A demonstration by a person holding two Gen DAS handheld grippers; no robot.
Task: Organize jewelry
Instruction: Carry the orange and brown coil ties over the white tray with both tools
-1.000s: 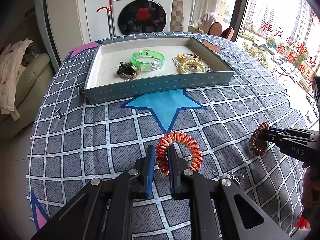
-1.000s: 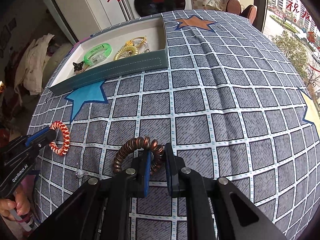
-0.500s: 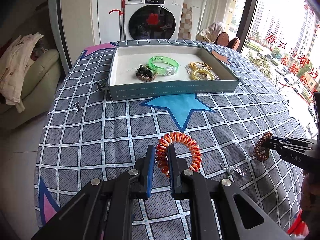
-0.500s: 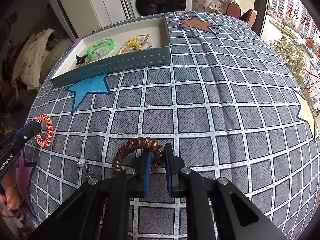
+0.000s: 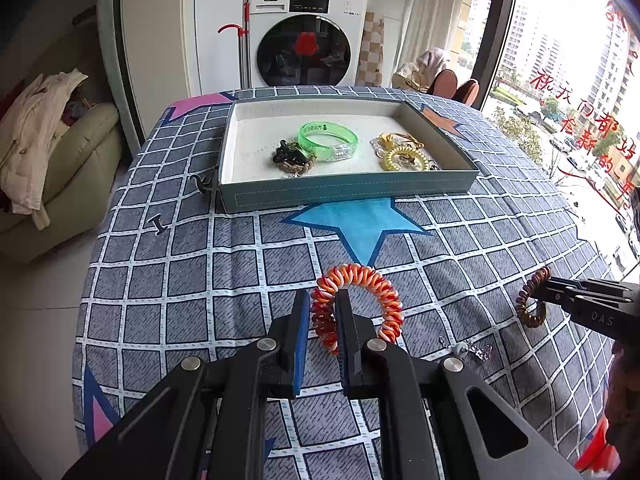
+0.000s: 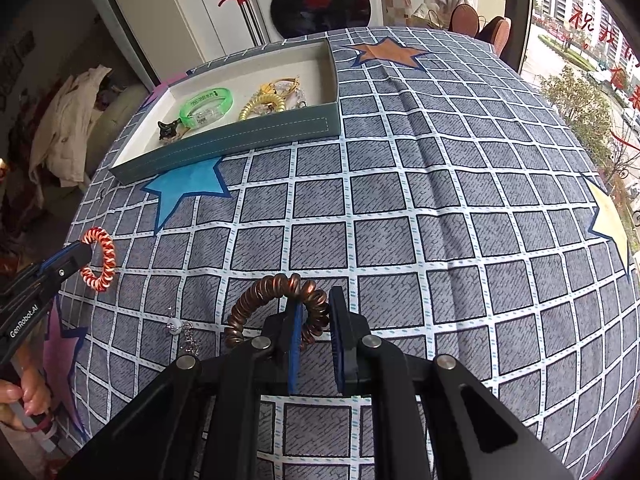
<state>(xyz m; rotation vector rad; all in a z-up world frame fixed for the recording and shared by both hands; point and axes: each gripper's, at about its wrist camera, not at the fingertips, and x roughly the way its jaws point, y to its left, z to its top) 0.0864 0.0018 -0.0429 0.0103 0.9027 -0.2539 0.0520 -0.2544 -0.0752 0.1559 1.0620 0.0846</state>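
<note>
Looking about halfway: green bangle point(image 5: 327, 140), yellow coil point(image 5: 401, 157) and black charm point(image 5: 289, 155) already in tray point(image 5: 348, 192), upper centre. Left hand-held gripper point(image 5: 322, 322) clamping orange coil point(image 5: 357, 304), right hand-held gripper point(image 6: 314, 316) clamping brown coil point(image 6: 272, 300), lower centre. Silver trinket point(image 5: 466, 348) left on surface point(image 5: 240, 256).

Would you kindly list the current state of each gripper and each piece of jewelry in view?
Left gripper: shut on orange coil tie.
Right gripper: shut on brown coil tie.
Green bangle: in tray.
Yellow coil tie: in tray.
Silver trinket: on tablecloth.
</note>
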